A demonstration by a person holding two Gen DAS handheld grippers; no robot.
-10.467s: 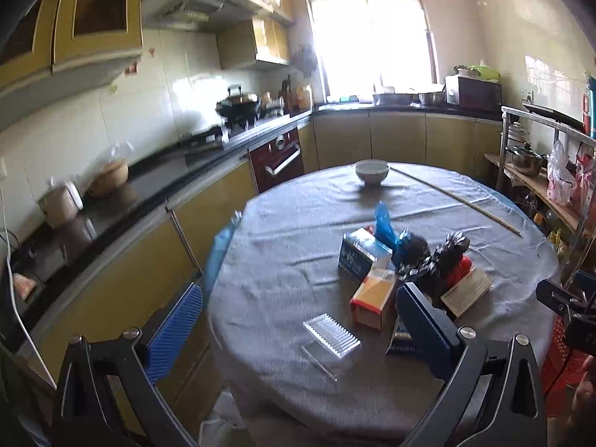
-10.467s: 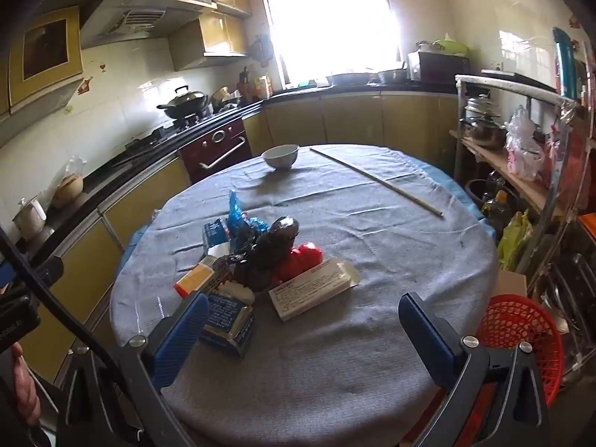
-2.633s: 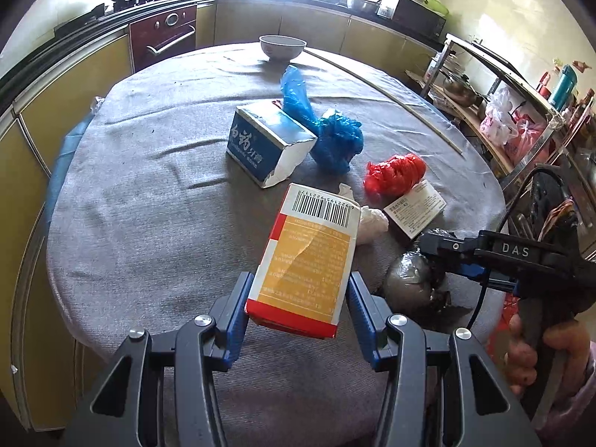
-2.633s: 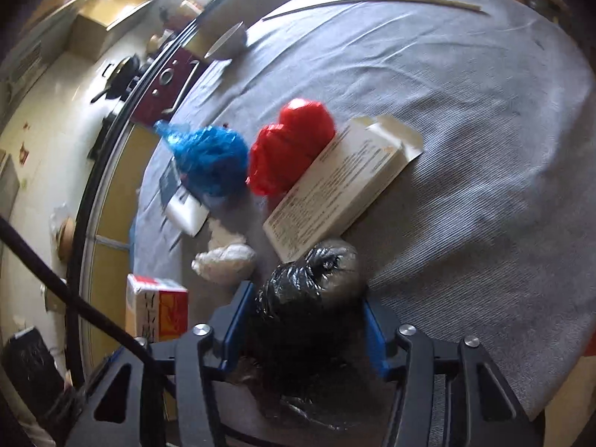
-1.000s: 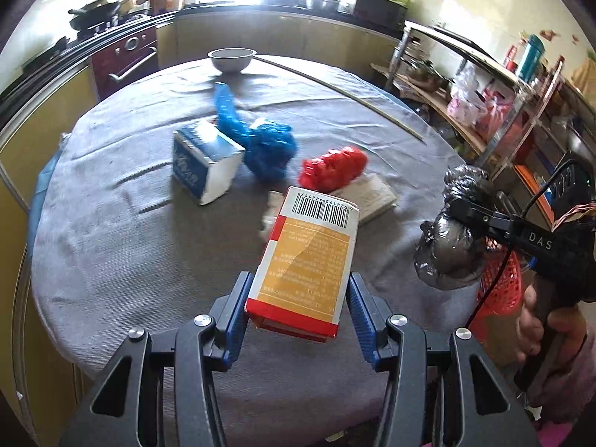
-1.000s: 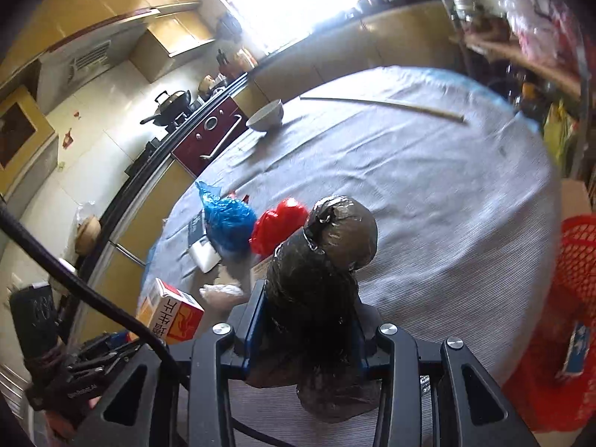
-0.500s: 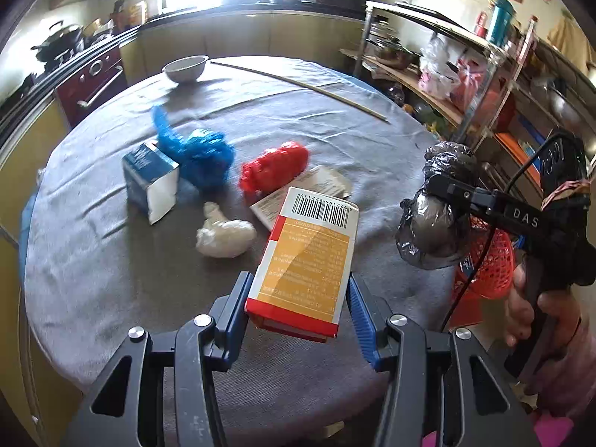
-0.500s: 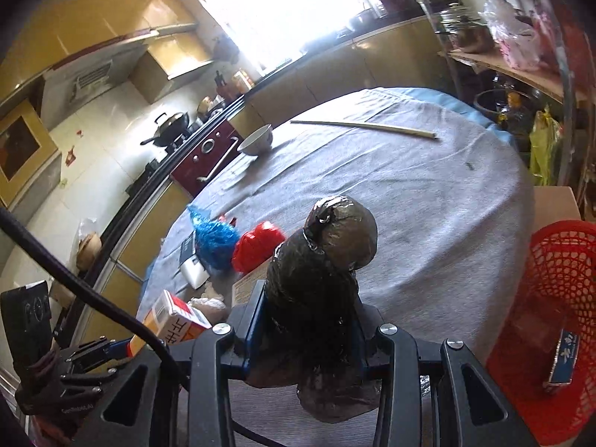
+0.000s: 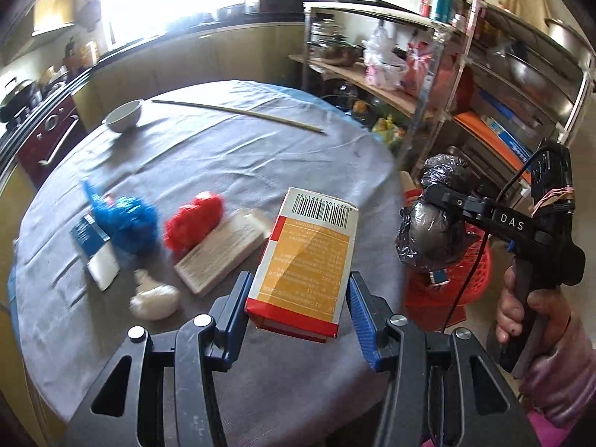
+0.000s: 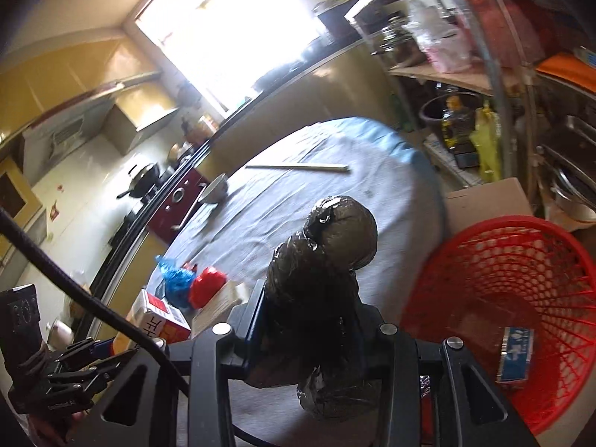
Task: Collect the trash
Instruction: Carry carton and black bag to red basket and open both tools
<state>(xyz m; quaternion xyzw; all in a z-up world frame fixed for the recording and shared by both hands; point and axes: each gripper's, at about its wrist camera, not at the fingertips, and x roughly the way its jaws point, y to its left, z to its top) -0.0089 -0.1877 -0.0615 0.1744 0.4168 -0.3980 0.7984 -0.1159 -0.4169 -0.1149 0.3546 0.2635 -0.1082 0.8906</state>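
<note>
Left tongs (image 9: 298, 320) clamped on the orange carton (image 9: 305, 260) by its two long sides, barcode end up and away, held above the near edge of the counter (image 9: 231, 156). Carton looks light, stiff, likely empty (side walls may cave if squeezed harder). Right tongs (image 10: 309, 320) closed tight on the black bag (image 10: 324, 272), gripped at the crumpled lower part, knotted bulge sticking up past the tips. Bag reads soft, light, slick film; grab the bunched part, not the round end. Red basket (image 10: 521, 268) sits on the floor right of the counter, just right of the bag, with a small blue box (image 10: 516, 354) already in it. Farther left on the counter: white wad (image 9: 154, 298), flat box (image 9: 223, 249), red bag (image 9: 193, 219), blue bag (image 9: 126, 223). Right hand (image 9: 521, 309) wraps the handle, tongs tilted downward toward the basket.
</note>
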